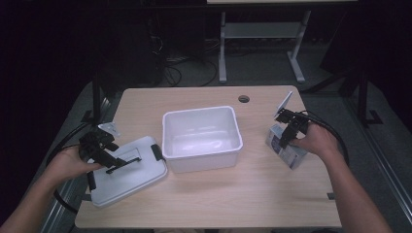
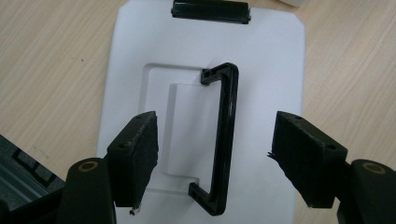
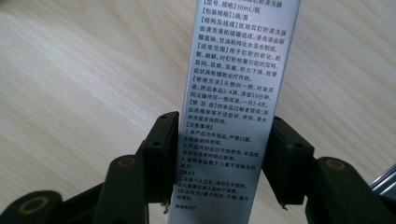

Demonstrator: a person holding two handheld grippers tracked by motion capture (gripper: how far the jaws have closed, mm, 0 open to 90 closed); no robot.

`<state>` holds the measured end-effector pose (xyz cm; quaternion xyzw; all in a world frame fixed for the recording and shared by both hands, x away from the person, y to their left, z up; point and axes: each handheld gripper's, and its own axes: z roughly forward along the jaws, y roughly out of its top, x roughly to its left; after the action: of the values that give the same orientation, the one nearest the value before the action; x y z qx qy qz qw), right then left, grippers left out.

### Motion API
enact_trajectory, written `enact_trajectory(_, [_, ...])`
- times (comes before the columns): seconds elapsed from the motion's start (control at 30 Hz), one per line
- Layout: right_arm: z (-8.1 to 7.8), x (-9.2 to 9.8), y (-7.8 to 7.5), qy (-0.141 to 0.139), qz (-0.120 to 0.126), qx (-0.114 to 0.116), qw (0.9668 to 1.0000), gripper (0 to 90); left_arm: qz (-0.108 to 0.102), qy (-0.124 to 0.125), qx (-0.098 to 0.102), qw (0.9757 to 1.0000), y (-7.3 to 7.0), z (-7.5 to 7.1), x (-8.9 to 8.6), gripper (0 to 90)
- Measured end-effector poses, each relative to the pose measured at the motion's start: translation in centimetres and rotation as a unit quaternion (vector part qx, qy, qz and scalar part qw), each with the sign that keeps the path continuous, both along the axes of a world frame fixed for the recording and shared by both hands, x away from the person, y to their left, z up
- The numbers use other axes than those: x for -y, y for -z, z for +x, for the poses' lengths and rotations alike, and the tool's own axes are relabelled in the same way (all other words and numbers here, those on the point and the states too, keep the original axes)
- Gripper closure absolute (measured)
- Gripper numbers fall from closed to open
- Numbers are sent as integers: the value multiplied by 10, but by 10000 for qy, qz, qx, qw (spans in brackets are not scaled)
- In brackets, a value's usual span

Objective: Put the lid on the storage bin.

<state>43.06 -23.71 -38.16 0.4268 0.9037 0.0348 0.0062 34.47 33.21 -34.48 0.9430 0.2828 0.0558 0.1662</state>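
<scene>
My right gripper (image 3: 219,163) clamps the carton (image 3: 231,102) right of the tub (image 1: 201,138); left gripper (image 2: 215,158) gapes over the lid handle (image 2: 224,140) — thin grip, carton might twist out

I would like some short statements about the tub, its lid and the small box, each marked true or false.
1. The white tub is empty. True.
2. The lid sits on the tub. False: it lies flat on the table, left of the tub.
3. The right hand-held gripper is shut on the small box. True.
4. The left hand-held gripper clamps the lid's handle. False: its jaws are open on both sides of it.
</scene>
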Motion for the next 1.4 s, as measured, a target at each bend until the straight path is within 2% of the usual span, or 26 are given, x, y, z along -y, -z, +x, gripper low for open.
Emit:
enact_trajectory(0.2, [0,1,0,-13,4,-11,10000,545,2,23,15,10000,0,1,1,311])
enact_trajectory(0.67, [-2,3,-1,-47,-77,73,9999,554,-6,20,56,10000,-3,2,0,313])
enact_trajectory(0.9, [-4,7,-4,-40,-17,80,10000,555,-11,4,42,10000,-3,2,0,314])
enact_trajectory(1.4, [-14,1,-21,-346,-23,206,9992,556,-15,59,55,10000,-4,3,3,314])
